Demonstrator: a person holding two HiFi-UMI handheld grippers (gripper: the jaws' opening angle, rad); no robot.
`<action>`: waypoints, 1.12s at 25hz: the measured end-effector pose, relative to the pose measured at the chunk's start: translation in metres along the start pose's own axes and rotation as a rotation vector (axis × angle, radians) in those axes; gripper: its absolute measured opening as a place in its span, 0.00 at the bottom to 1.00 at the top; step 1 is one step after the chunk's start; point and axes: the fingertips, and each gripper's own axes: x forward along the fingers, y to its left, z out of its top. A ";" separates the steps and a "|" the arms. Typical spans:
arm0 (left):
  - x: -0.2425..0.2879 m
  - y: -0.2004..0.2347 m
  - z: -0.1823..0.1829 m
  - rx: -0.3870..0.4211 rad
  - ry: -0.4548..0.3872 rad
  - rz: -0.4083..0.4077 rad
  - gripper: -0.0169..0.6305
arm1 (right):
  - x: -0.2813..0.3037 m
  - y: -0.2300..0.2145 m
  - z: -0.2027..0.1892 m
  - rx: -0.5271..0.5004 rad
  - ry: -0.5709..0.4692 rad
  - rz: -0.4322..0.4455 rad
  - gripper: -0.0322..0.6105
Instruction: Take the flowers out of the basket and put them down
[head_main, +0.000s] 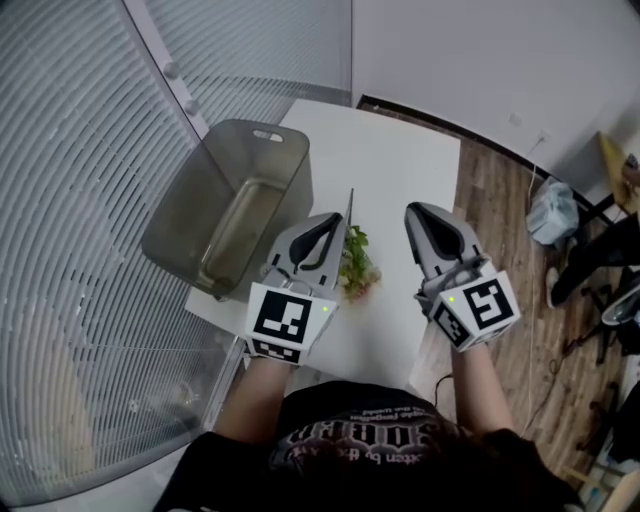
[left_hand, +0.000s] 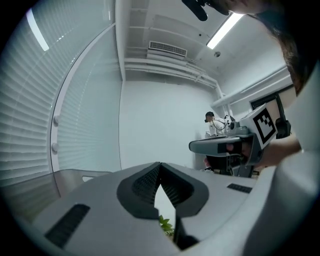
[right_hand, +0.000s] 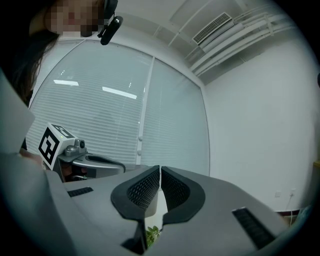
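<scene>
A white, smooth rectangular worktop stands in a corner between a curved wall of ribbed grey blinds on the left and a plain white wall at the far end, with wood-plank floor along its right edge. At the worktop's left edge stands the basket, a deep tub of smoky translucent plastic with rounded corners and a slot handle cut in its far rim; nothing can be made out inside it. The flowers lie out on the worktop right of the basket, a small leafy green bunch with pinkish bits, with one thin straight stem running away toward the far edge. The left gripper, grey shell with black ribbed pads, has its jaws pressed together at the tips with nothing between them; the bunch lies just beside it on its right, and in the left gripper view the leaves show low beneath the jaws, apart from the pads. The right gripper is likewise closed on nothing, a hairline slit between its pads, and sits to the right of the flowers, near the worktop's right edge. The far half of the worktop is bare white surface
</scene>
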 end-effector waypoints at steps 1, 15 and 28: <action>-0.001 -0.001 0.002 -0.002 -0.005 -0.002 0.03 | 0.000 0.000 0.000 0.000 0.000 0.001 0.10; -0.017 0.005 0.029 -0.037 -0.040 0.030 0.03 | -0.001 -0.001 -0.005 0.007 0.004 -0.035 0.10; -0.021 0.017 0.021 -0.063 -0.023 0.073 0.03 | -0.003 -0.003 -0.015 -0.013 0.025 -0.059 0.09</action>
